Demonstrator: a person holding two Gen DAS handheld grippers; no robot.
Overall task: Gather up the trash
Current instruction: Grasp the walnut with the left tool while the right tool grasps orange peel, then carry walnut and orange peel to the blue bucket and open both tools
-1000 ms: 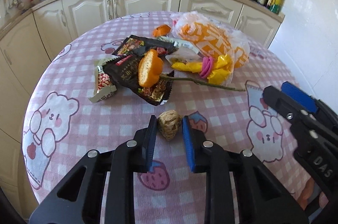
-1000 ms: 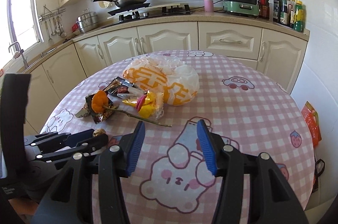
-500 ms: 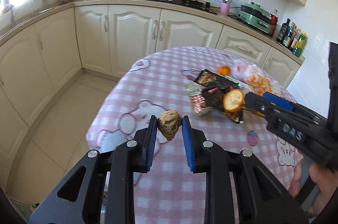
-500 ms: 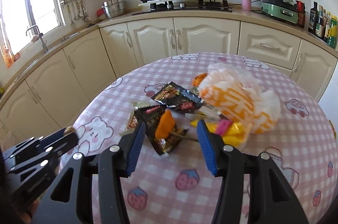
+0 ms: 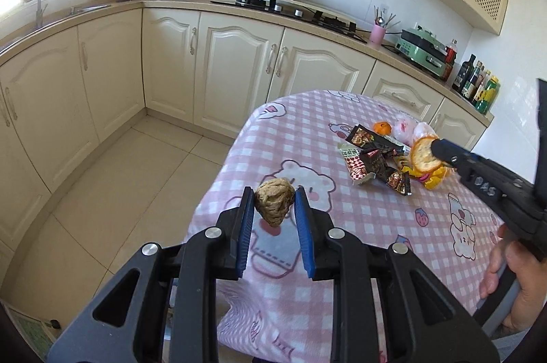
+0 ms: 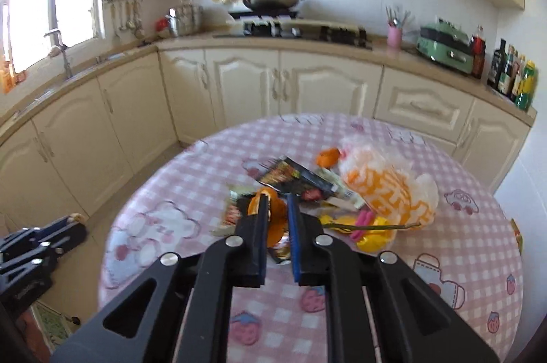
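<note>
My left gripper (image 5: pixel 274 196) is shut on a brown crumpled paper ball (image 5: pixel 273 201) and holds it in the air by the table's left edge, over the floor. My right gripper (image 6: pixel 276 202) is closed on an orange peel (image 6: pixel 273 216) in the trash pile; in the left wrist view the peel (image 5: pixel 423 155) sits at its tip. Dark snack wrappers (image 6: pixel 294 175), an orange-and-white plastic bag (image 6: pixel 386 188), yellow and pink scraps (image 6: pixel 369 228) and a green stem (image 6: pixel 372 227) lie on the pink checked tablecloth (image 6: pixel 393 277).
A small orange (image 5: pixel 382 127) sits at the back of the pile. Cream kitchen cabinets (image 5: pixel 236 72) ring the table, with a tiled floor (image 5: pixel 130 178) between. A hand (image 5: pixel 512 287) holds the right gripper's handle.
My left gripper lifted the paper ball off the table and swung left, past the table edge. My right gripper moved to the trash pile and closed on the orange peel.
</note>
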